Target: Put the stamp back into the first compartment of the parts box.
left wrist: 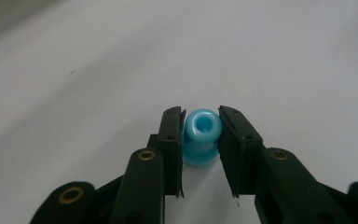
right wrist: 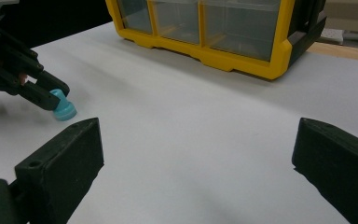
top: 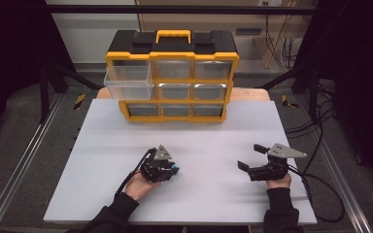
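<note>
Presently, the left gripper [left wrist: 200, 135] has its fingers [left wrist: 171, 140] clenched on the one blue spool [left wrist: 200, 137], which rests on the desk [top: 199, 141] toward its near edge, left of centre (the same grip is seen from the side in the right gripper view [right wrist: 64, 106]). The grasp appears made; lifting and carrying are judged still to come. A likely goal is the organizer [top: 172, 77] at the far edge, whose top-left drawer [top: 128, 80] stands pulled out and looks empty. The right gripper [top: 252, 158], near the near-right corner, has its fingers [right wrist: 60, 161] released and wide apart, with nothing between them. Count: one spool, one organizer with nine drawers (three rows of three, one open, eight shut), two grippers.
</note>
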### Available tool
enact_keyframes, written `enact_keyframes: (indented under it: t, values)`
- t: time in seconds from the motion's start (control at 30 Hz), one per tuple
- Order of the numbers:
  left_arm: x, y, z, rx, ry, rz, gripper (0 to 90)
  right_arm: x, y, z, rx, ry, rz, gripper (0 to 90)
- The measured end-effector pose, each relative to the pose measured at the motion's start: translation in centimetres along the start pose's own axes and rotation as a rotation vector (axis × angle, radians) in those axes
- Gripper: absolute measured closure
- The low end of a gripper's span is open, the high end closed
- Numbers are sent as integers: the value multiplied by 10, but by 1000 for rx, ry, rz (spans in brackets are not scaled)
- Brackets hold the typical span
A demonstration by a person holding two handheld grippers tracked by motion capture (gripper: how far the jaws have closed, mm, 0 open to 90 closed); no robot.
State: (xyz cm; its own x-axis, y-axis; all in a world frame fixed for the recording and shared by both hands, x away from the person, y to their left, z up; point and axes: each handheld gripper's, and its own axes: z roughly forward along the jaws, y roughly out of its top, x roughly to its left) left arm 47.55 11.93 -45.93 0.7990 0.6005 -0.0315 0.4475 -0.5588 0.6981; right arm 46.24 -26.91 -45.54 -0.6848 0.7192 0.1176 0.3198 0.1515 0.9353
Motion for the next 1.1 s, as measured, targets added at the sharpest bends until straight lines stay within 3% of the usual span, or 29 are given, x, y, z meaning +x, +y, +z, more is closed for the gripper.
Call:
enact_keyframes:
  t: [0.47,1.1]
  values:
    - [1,0,-1,-2,5,1,720,0,0,0,1,0,-1,25]
    - [5,3,-15,-41,-4,-19,723,0,0,0,0,2,0,25]
